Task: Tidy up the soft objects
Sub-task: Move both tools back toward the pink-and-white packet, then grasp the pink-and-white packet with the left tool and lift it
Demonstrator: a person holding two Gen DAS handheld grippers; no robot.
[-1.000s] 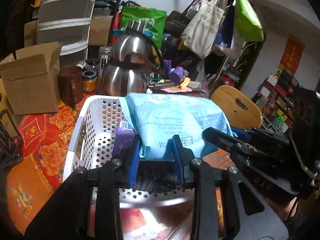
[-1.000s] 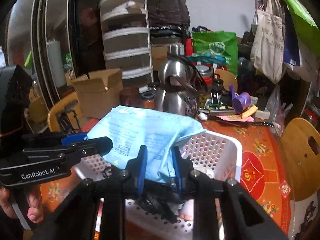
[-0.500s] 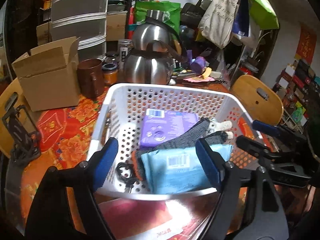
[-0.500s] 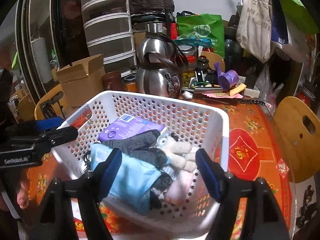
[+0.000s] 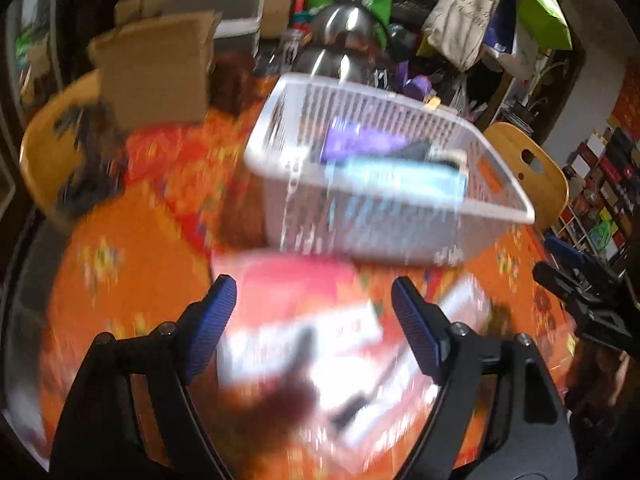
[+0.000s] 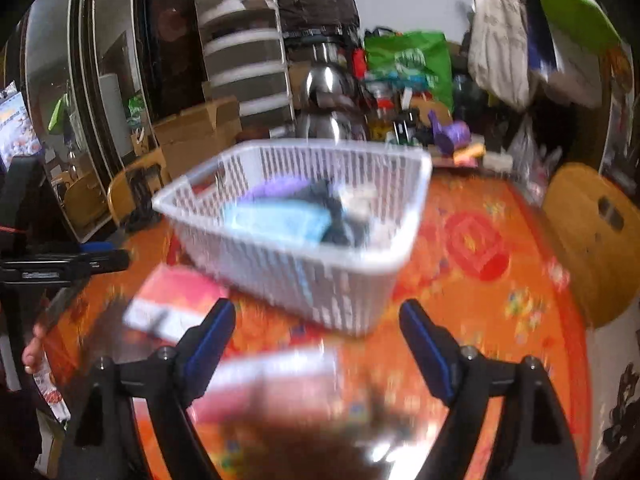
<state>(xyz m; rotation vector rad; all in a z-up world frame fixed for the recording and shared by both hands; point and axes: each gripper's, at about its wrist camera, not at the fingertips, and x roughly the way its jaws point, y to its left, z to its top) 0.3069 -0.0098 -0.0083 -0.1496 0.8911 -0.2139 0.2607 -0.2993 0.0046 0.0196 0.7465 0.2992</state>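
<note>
A white perforated basket (image 5: pixel 500 208) (image 6: pixel 416 184) stands on the orange floral table. Inside lie a light blue soft pack (image 5: pixel 400 178) (image 6: pixel 280 220), a purple pack (image 5: pixel 360 142) (image 6: pixel 276 188), dark grey cloth (image 6: pixel 340 220) and a pale plush toy (image 6: pixel 360 196). My left gripper (image 5: pixel 314 316) is open and empty, low over the table in front of the basket. My right gripper (image 6: pixel 316 332) is open and empty, also in front of the basket. Both views are blurred.
Red and white packets (image 5: pixel 304 304) (image 6: pixel 176 300) lie on the table before the basket. A cardboard box (image 5: pixel 156 76), steel kettles (image 6: pixel 332 108), drawers (image 6: pixel 248 56) and hanging bags (image 5: pixel 460 12) crowd the back. Wooden chairs (image 5: pixel 528 176) (image 6: pixel 592 232) stand at the table's sides.
Both grippers let go of the light blue pack, which now lies in the basket. Both have since pulled back and down from the basket and stay open.
</note>
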